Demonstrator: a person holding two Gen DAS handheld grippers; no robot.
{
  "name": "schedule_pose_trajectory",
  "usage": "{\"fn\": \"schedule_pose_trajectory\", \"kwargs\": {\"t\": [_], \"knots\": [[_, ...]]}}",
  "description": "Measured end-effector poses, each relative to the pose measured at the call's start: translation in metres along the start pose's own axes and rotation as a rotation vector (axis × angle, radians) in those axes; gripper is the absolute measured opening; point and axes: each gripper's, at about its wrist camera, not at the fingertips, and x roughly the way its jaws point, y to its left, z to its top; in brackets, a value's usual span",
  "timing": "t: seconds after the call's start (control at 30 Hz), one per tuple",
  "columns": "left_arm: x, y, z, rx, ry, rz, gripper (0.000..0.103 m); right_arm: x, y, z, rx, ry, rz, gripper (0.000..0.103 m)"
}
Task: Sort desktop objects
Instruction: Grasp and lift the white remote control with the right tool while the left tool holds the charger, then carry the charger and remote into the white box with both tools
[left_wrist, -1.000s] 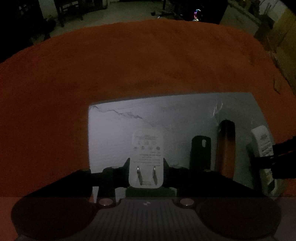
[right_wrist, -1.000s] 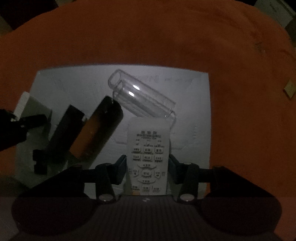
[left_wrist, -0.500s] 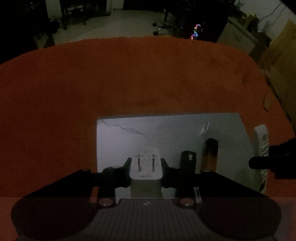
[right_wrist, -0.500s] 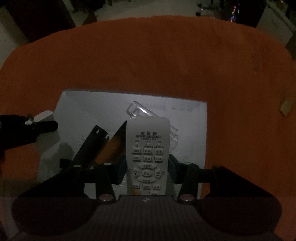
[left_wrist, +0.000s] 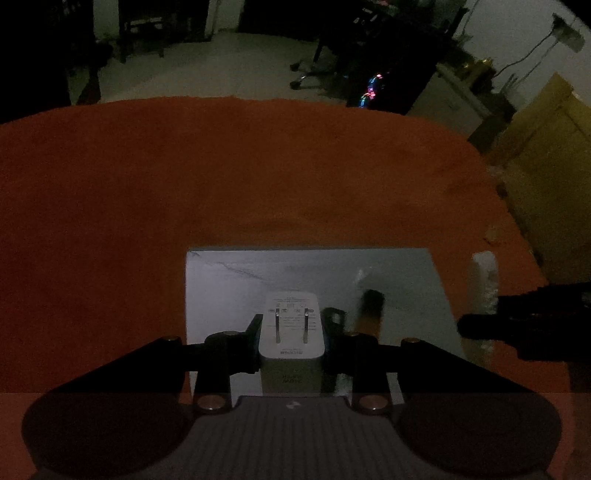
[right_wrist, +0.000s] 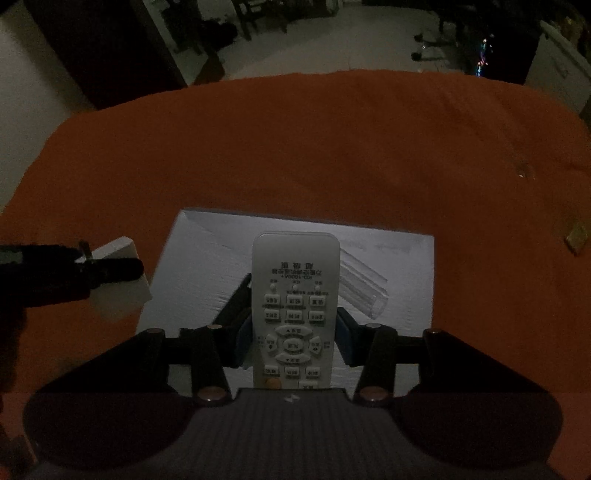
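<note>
My left gripper (left_wrist: 291, 328) is shut on a white plug charger (left_wrist: 291, 345), prongs up, held above the white sheet (left_wrist: 258, 273) on the orange table. The charger also shows in the right wrist view (right_wrist: 118, 284), with the left gripper (right_wrist: 110, 267) on it. My right gripper (right_wrist: 294, 332) is shut on a white remote control (right_wrist: 295, 295), lifted over the sheet (right_wrist: 199, 258). The remote shows edge-on in the left wrist view (left_wrist: 482, 291). A clear tube case (right_wrist: 360, 291) lies on the sheet behind the remote.
A black object (left_wrist: 334, 317) and an orange-and-black object (left_wrist: 371, 308) lie on the sheet. The orange cloth (left_wrist: 221, 177) covers the table. A small tan piece (right_wrist: 576, 236) lies at the right. Dark furniture and cardboard boxes (left_wrist: 546, 177) stand beyond the table.
Both grippers have risen and tilted up from the sheet, carrying the charger and the remote. The objects on the sheet now look smaller and lower in view.
</note>
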Motion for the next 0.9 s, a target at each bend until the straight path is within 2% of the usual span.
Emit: {"fn": "schedule_pose_trajectory", "kwargs": {"t": [0.1,0.2,0.37,0.7,0.9], "knots": [[-0.017,-0.006,-0.004,0.015,-0.003,-0.027,0.025,-0.016,0.006,-0.002,-0.023,-0.016,0.019,0.049],[-0.03,-0.011,-0.009,0.03,0.027,-0.051,0.025,-0.034,0.014,-0.005,-0.055,-0.031,0.038,0.049],[-0.041,-0.021,-0.024,0.067,0.06,-0.045,0.025,-0.059,0.029,-0.016,-0.13,-0.044,0.046,0.049],[-0.078,-0.048,-0.067,0.166,0.075,-0.109,0.025,-0.08,0.049,-0.061,-0.21,-0.008,0.109,0.049],[-0.092,-0.058,-0.106,0.2,0.123,-0.146,0.025,-0.083,0.055,-0.095,-0.256,0.04,0.133,0.049]]}}
